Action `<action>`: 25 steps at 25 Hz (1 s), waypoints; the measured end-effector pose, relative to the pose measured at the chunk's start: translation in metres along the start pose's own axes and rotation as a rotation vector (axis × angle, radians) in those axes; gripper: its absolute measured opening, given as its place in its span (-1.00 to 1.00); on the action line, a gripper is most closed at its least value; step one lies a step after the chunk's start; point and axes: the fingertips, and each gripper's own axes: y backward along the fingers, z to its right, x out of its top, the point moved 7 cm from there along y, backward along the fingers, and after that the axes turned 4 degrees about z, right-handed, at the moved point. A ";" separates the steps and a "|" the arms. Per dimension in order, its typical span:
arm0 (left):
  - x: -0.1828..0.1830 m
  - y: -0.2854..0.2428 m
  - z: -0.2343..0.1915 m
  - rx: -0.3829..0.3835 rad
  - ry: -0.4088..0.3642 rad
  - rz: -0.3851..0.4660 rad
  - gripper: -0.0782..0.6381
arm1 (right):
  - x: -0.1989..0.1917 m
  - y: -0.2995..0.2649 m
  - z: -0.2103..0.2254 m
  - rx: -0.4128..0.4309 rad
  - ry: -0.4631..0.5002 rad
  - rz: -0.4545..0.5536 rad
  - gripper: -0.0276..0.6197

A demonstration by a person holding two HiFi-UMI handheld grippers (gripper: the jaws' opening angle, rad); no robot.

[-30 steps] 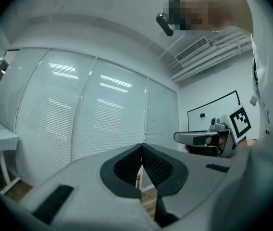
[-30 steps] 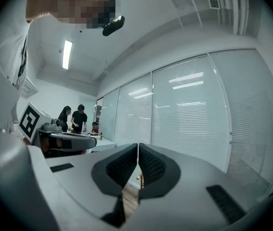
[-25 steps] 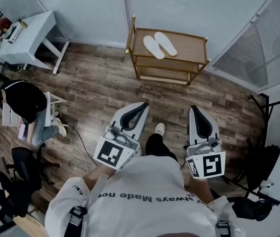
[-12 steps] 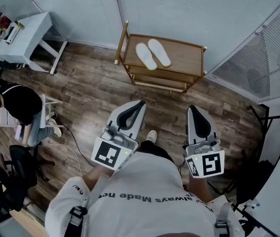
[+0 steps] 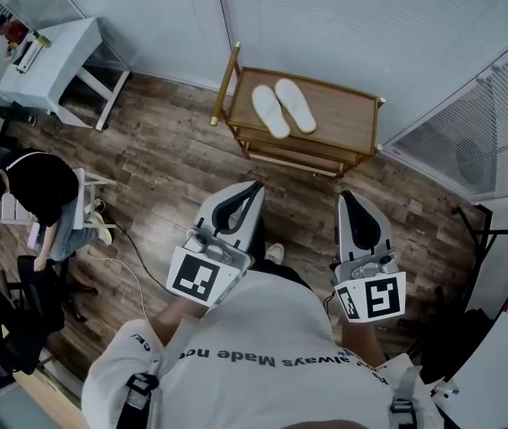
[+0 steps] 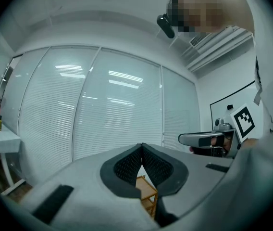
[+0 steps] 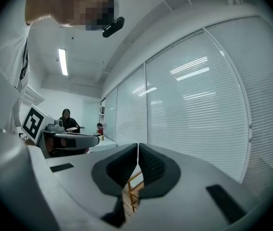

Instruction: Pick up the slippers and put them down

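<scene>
- White slippers: the pair was seen lying side by side on the top shelf of the wooden rack, on its left half, both set at a slight angle to the shelf edges.
- Right half of the rack's top shelf was seen bare; lower shelves were visible beneath it.
- The rack was set against the blind-covered glass wall, with its far side close to the wall.
- Left gripper: held level on the near side of the rack, well apart from it, tips aimed roughly at the rack's left end.
- Left jaws were seen closed tip to tip, with nothing gripped. Only a corner of the rack was visible through the small gap below the pads in the left gripper view.
- Right gripper: held level on the near side of the rack, well apart from it, lined up with the rack's right half.
- Right jaws were seen pressed together, with nothing held between them.
- No contact with the slippers was seen for either gripper.
- Wood-plank floor was seen between the rack and both grippers.
- White table was noted well left of the rack. A seated person was noted left of the rack, on its near side.
</scene>
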 end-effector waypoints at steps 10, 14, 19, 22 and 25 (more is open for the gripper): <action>-0.002 -0.055 -0.064 0.001 0.007 0.016 -0.75 | -0.007 -0.085 0.024 0.034 0.011 -0.021 -0.86; -0.003 -0.082 -0.100 0.001 0.018 0.023 -0.75 | -0.009 -0.132 0.034 0.047 0.017 -0.033 -0.86; -0.001 -0.112 -0.147 0.012 0.026 0.030 -0.75 | -0.008 -0.191 0.045 0.068 0.026 -0.038 -0.86; 0.002 -0.126 -0.173 0.022 0.026 0.022 -0.75 | -0.006 -0.224 0.049 0.080 0.038 -0.036 -0.86; 0.005 -0.137 -0.200 0.032 0.036 0.021 -0.75 | -0.004 -0.256 0.051 0.088 0.042 -0.032 -0.86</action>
